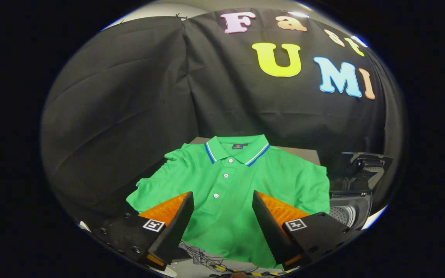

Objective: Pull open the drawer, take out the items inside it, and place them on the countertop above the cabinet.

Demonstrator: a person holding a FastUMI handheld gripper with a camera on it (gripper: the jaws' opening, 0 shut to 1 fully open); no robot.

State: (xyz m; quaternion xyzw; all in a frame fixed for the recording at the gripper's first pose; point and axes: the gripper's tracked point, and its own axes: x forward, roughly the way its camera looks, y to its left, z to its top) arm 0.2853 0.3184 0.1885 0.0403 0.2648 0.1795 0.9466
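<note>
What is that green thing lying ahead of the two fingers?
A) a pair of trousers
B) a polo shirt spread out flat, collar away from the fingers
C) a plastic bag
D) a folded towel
B: the green polo shirt lies spread flat with its striped collar and button placket showing, collar on the far side, while the gripper hangs open above its lower part, holding nothing.

Even booth light, sharp centre, strong fisheye bending

Light falls from above and ahead of the jaws: the green polo shirt [242, 185] between and beyond the open gripper [222, 224] is bright, evenly lit and crisp, buttons clear. The black cloth wall [129, 96] behind stays dim, showing soft folds. Straight lines bow toward the rim, where detail smears; small white glare spots sit at the upper and lower right rim.
</note>
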